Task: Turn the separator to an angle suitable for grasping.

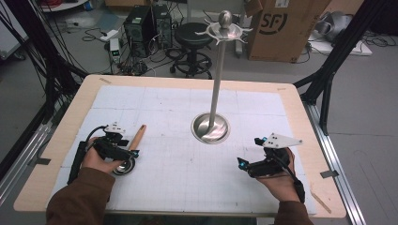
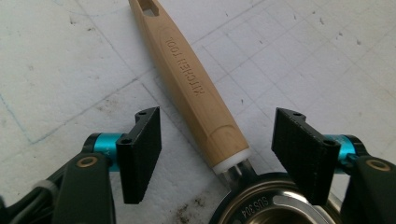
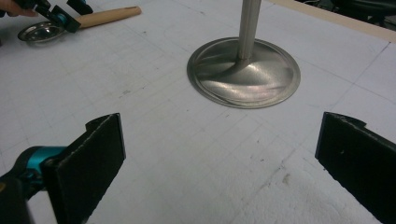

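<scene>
A kitchen ladle with a wooden handle (image 2: 191, 79) marked KITCHEN TOOL and a steel bowl (image 2: 266, 210) lies flat on the white mat (image 1: 187, 164). My left gripper (image 2: 219, 156) hangs open just over it, one jaw on each side of the handle where it joins the bowl. In the high view the left gripper (image 1: 123, 151) covers the ladle (image 1: 137, 138) at the table's left. My right gripper (image 1: 248, 152) stands open at the right, nothing between its jaws, facing the steel rack's round base (image 3: 243, 72). The rack pole (image 1: 217, 79) rises to a hooked top (image 1: 225, 29).
The wooden table edge (image 1: 61, 140) frames the mat. Behind the table stand a black stool (image 1: 193, 42), computer cases (image 1: 141, 28), cables and a cardboard box (image 1: 281, 28). Black frame posts (image 1: 328, 84) rise at the right.
</scene>
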The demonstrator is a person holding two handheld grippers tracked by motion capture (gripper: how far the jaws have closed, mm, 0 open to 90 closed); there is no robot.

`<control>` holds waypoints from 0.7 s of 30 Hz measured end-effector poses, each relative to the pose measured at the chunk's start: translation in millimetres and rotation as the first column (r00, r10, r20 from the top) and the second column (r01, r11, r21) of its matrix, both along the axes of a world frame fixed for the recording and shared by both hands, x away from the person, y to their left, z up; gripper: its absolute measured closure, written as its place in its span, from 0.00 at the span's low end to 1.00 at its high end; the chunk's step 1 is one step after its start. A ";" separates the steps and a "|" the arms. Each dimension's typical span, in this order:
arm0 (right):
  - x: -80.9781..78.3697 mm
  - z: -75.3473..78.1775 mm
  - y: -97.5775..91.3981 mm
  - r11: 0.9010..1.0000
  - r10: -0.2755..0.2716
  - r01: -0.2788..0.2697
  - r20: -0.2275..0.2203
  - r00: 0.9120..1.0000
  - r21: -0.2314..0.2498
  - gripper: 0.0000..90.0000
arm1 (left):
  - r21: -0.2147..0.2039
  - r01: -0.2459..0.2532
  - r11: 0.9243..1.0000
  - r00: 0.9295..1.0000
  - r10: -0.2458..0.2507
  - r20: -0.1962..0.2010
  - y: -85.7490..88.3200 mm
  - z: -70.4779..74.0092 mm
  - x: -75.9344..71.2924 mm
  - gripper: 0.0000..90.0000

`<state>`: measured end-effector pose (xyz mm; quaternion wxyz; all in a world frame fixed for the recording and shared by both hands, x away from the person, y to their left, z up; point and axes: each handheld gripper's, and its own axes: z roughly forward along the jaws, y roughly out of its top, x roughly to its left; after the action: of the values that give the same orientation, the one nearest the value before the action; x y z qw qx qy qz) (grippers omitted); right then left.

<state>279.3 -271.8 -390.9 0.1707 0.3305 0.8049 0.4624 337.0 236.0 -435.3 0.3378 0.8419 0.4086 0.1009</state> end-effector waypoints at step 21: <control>0.6 -1.7 0.1 1.000 -0.006 0.006 -0.004 1.000 -0.016 0.00 | 0.103 0.014 0.995 1.000 -0.013 -0.011 -10.3 4.8 1.3 0.62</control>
<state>279.9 -271.7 -392.5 0.1729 0.3328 0.8078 0.4547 338.3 225.7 -430.6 0.2926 0.8614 0.3989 0.1154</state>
